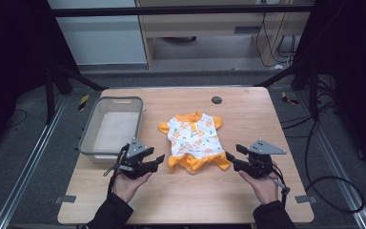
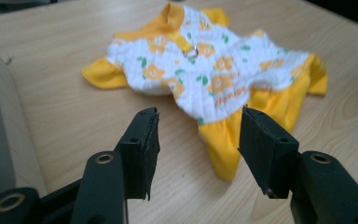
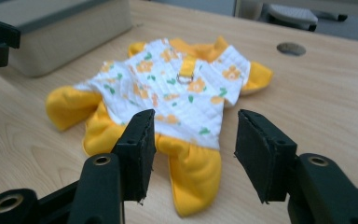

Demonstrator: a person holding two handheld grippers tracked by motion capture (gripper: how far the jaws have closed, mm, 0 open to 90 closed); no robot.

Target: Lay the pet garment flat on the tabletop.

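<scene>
So this looks like the very start of a folding or tidy-away job. The outfit [image 1: 194,141] lies flat in the middle of the table [image 1: 248,191], spread out, and nothing has been folded or lifted so far. Basically all the work is left, as far as anyone can judge.

The left gripper [image 1: 158,159] sits at about 8 o'clock from the outfit, the right gripper [image 1: 228,158] at about 4 o'clock, both aimed at the bottom hem. Both have their jaws spread wide and hold nothing; in the left gripper view the pads [image 2: 145,140] frame bare wood and one yellow leg, no contact. Same story in the right gripper view, where the gripper [image 3: 193,154] hangs short of the nearest leg.

The outfit itself: a small quilted white top with orange flowers and green leaves, yellow collar, yellow sleeves, yellow ruffly legs, and a little metal ring [image 2: 191,51] on a yellow strap down the back. Collar points to 12 o'clock, legs to 6. A grey bin [image 1: 90,143] stands at 9 o'clock from it, apparently empty, likely where it ends up.
</scene>
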